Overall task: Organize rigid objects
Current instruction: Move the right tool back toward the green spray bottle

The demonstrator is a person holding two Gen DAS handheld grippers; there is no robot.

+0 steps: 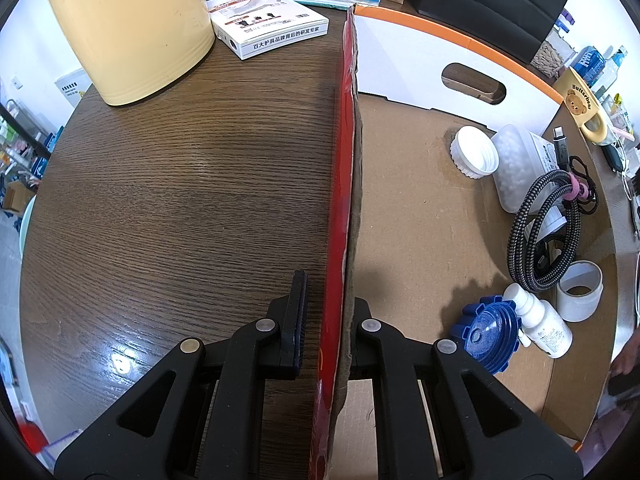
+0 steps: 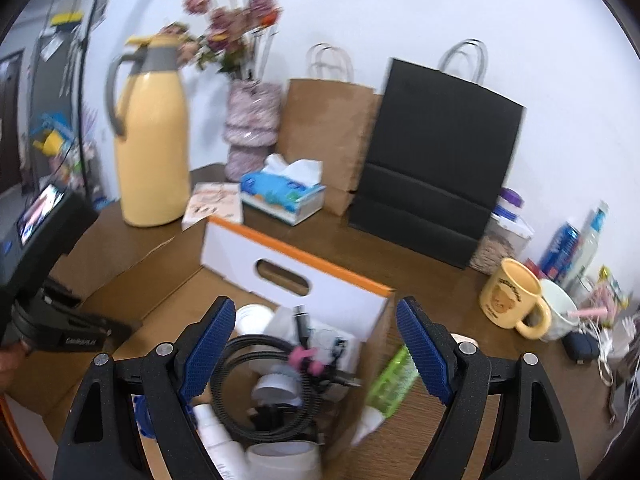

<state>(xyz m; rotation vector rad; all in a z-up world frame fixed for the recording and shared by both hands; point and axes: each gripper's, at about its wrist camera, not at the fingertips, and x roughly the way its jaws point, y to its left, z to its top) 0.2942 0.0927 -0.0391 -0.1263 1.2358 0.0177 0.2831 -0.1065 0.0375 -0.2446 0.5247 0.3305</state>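
A shallow cardboard box (image 1: 404,208) with an orange-edged white end wall (image 2: 304,276) lies on the brown table. My left gripper (image 1: 326,320) is shut on the box's red side wall (image 1: 344,168). Inside the box lie a white cap (image 1: 476,152), a jar of white beads (image 1: 520,164), a coiled braided cable (image 1: 540,228), a tape roll (image 1: 580,290), a white bottle (image 1: 544,326) and a blue lid (image 1: 486,334). My right gripper (image 2: 316,344) is open and empty above the box's contents. A green tube (image 2: 390,384) lies just outside the box.
A yellow thermos jug (image 1: 132,24) (image 2: 152,140), a white carton (image 1: 272,24), a tissue pack (image 2: 282,192), brown (image 2: 324,136) and black paper bags (image 2: 436,164) and a flower vase (image 2: 250,128) stand behind. A yellow bear mug (image 2: 512,298) and clutter sit right.
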